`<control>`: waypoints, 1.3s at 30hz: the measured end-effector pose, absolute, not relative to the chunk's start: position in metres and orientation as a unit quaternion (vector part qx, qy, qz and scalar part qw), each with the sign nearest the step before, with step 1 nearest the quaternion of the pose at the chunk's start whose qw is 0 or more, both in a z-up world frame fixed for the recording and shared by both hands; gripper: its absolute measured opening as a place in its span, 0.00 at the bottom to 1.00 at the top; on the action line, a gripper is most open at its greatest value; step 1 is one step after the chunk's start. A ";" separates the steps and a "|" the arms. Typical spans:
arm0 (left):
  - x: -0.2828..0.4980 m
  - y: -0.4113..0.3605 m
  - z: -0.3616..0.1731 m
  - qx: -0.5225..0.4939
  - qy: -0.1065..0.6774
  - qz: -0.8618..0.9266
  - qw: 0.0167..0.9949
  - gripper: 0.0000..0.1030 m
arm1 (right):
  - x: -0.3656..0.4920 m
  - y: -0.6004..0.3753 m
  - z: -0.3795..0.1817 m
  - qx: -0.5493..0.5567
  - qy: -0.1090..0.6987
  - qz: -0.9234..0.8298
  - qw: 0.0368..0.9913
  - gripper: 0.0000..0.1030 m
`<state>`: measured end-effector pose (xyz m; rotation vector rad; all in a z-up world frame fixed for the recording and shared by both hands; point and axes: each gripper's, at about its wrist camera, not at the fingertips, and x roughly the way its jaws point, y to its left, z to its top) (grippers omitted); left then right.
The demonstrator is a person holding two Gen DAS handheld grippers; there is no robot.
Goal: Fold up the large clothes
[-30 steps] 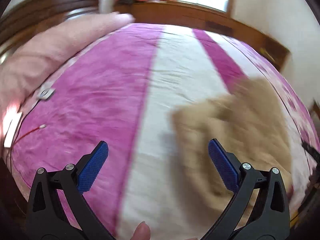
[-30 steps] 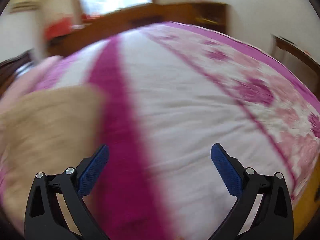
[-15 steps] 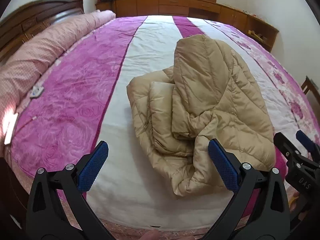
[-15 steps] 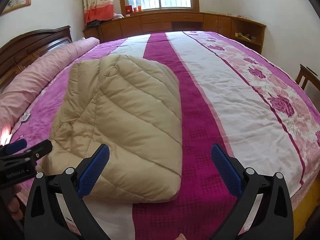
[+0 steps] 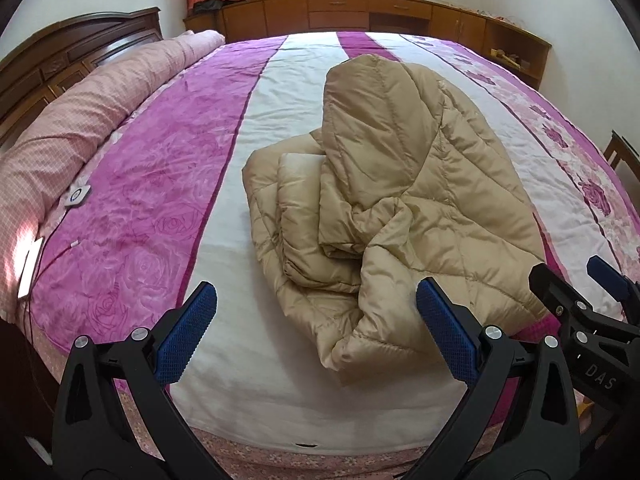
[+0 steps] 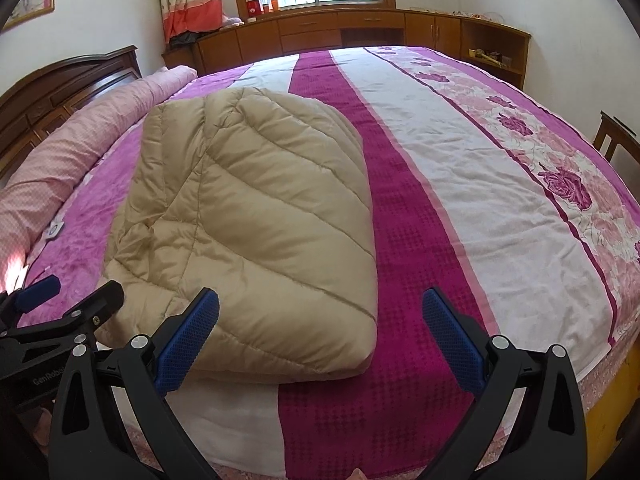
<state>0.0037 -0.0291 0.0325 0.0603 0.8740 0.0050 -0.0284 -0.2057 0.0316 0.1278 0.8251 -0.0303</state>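
Both grippers, left gripper (image 5: 316,334) and right gripper (image 6: 320,336), gape empty at frame bottom; the slippery, puffy beige down jacket (image 5: 396,204) at center risks springing unfolded.

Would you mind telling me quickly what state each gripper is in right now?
Left gripper: open, holding nothing, above the bed's near edge.
Right gripper: open, holding nothing, beside the beige quilted coat.

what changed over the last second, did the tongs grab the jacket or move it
No grab. A second ago both views were blurred by fast motion; since then they have settled. Left tongs and right tongs hang open at the near edge of the bed, touching nothing. The tan puffer jacket lies bundled as half a second ago, and the pink bolster is unchanged.
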 end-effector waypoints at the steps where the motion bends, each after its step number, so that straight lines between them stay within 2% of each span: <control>1: 0.003 -0.030 0.032 0.032 0.422 0.004 0.906 0.96 | -0.029 -0.205 0.032 0.063 0.401 -0.015 0.914 0.95; 39: 0.005 -0.027 0.027 0.025 0.434 -0.001 0.900 0.96 | -0.035 -0.203 0.035 0.055 0.395 -0.029 0.917 0.96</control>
